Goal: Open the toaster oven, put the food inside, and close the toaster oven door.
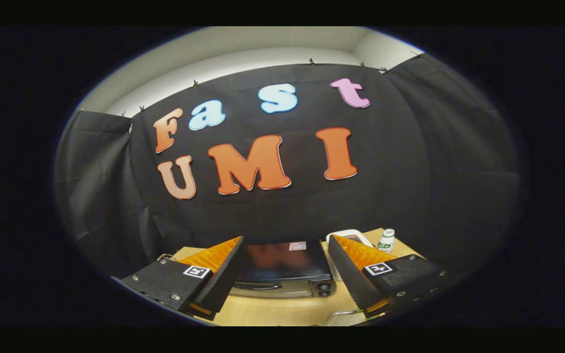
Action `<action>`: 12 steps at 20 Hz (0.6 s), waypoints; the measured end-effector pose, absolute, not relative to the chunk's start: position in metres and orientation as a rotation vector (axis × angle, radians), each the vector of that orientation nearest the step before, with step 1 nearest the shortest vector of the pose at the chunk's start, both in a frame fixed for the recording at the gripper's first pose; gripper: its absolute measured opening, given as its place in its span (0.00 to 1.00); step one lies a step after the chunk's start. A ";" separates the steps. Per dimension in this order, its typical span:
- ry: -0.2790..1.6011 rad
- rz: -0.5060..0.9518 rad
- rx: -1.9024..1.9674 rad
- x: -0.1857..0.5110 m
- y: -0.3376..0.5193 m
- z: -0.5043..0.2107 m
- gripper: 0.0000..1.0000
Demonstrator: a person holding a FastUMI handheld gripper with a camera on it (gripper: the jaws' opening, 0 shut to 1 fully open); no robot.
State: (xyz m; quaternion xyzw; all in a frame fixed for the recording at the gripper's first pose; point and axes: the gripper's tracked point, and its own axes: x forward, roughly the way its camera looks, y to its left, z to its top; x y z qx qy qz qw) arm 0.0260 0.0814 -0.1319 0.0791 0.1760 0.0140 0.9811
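The toaster oven (282, 272) sits on the worktop (282, 311) straight ahead of and below the gripper (282, 274), its long side running crosswise between the two fingers, door shut and handle facing the camera. The gripper is held high with fingers spread wide, holding nothing, so reaching the handle likely means lowering and moving forward.

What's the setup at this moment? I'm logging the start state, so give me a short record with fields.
gripper: gripper open, fingers spread wide, holding nothing
toaster oven: toaster oven ahead between the fingers, door shut
table: wooden table under the oven
white dish: white dish beside the oven, contents unclear
bottle: small white bottle beyond the dish
task progress: door not yet opened
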 end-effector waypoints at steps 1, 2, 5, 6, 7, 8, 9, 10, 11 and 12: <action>0.382 0.040 0.151 0.028 0.091 -0.143 0.98; 0.406 0.056 0.141 0.030 0.103 -0.154 0.98; 0.490 0.075 0.105 0.037 0.129 -0.191 0.98; 0.518 0.081 0.095 0.040 0.136 -0.204 0.98; 0.543 0.088 0.086 0.043 0.145 -0.216 0.98; 0.567 0.091 0.073 0.043 0.151 -0.227 0.98; 0.588 0.095 0.064 0.046 0.158 -0.237 0.99; 0.608 0.096 0.055 0.047 0.163 -0.246 0.99; 0.624 0.100 0.049 0.048 0.168 -0.255 0.99; 0.642 0.093 0.038 0.048 0.172 -0.265 0.98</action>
